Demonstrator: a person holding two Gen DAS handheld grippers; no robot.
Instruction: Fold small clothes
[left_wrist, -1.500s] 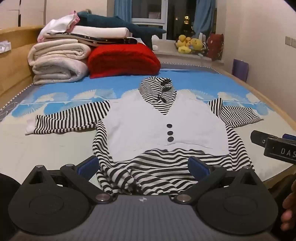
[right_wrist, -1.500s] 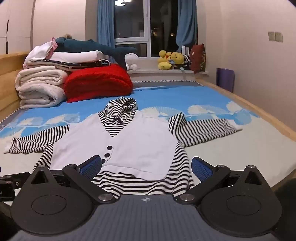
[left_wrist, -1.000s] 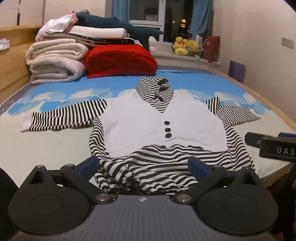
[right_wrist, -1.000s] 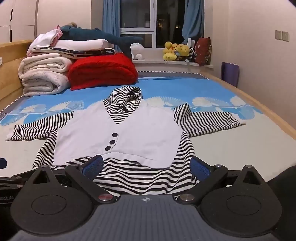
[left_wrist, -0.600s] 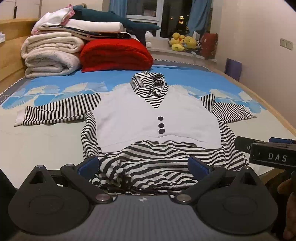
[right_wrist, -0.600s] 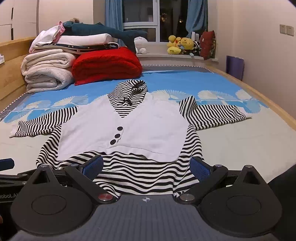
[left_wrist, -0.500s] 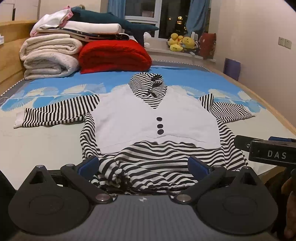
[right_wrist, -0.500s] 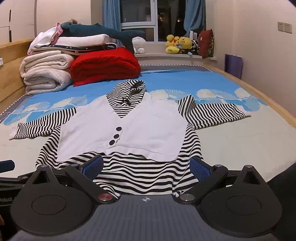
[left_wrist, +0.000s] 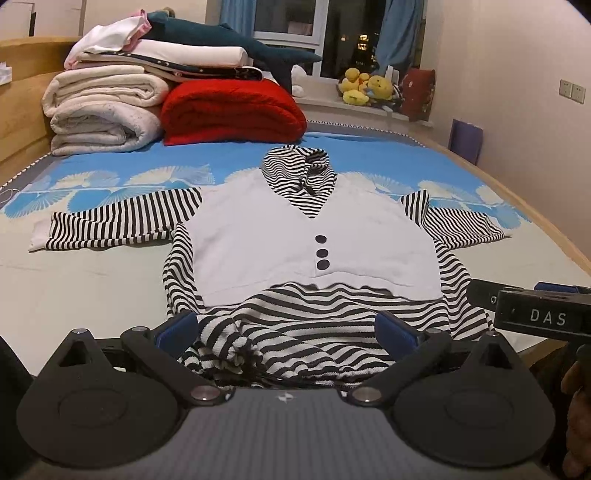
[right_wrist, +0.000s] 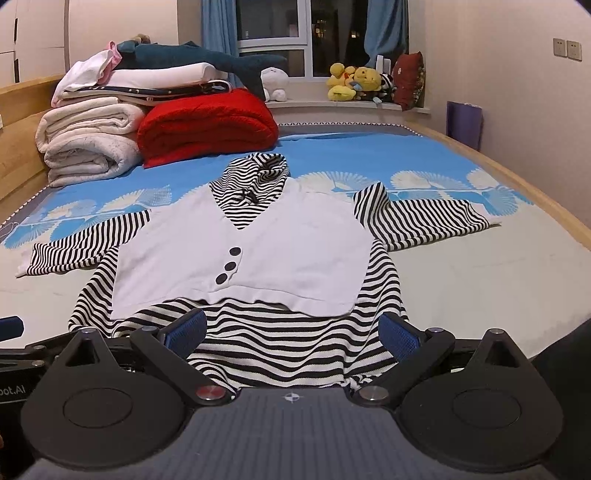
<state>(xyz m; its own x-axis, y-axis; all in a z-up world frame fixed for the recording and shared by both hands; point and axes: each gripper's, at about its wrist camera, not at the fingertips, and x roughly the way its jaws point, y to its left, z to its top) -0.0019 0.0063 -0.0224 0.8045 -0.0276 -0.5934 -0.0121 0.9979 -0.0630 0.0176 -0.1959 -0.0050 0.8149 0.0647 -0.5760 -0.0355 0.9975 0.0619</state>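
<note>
Garment: striped top (left_wrist: 317, 236) with white vest front, laid flat and face up on the bed (left_wrist: 92, 288), sleeves spread to either side, hood toward the window.
Hem: bunched at the near left corner (wrinkled fold visible in left wrist view), lying at the bed's near edge.
Left hand-held gripper (left_wrist: 286, 332): released, jaws spread wide; positioned just before the hem, bunched corner between the blue pads.
Right hand-held gripper (right_wrist: 293, 334): released, jaws spread wide; positioned at the hem's right half, striped fabric between the pads.
Background: folded blankets (right_wrist: 88, 140) and red quilt (right_wrist: 207, 125) stacked at the far end, well apart from the garment.
</note>
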